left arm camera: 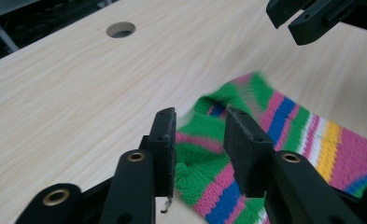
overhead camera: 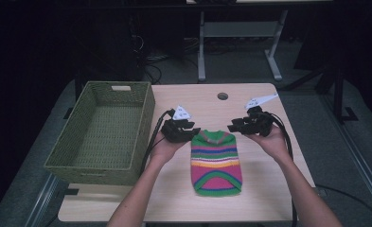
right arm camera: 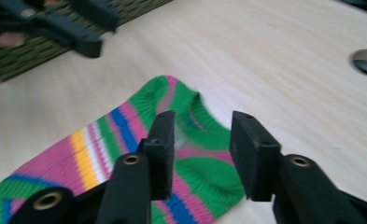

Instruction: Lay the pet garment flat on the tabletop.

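A small knitted garment (overhead camera: pixel 216 163) striped in green, pink, blue, yellow and white lies flat on the wooden table (overhead camera: pixel 269 184), collar end away from me. My left gripper (overhead camera: pixel 195 132) hangs at the collar's left corner, my right gripper (overhead camera: pixel 232 126) at its right corner. In the left gripper view the left gripper (left arm camera: pixel 200 140) stands open just above the knit (left arm camera: pixel 288 135), pads not pressing on it. The right gripper view shows the right gripper (right arm camera: pixel 202 144) open over the green collar (right arm camera: pixel 125 130) in the same way.
A green woven basket (overhead camera: pixel 146 118) with nothing in it stands at the table's left edge, close to my left hand. A round cable hole (overhead camera: pixel 222 96) sits near the far edge. Black cables trail from both grippers. Bare tabletop lies right of the garment.
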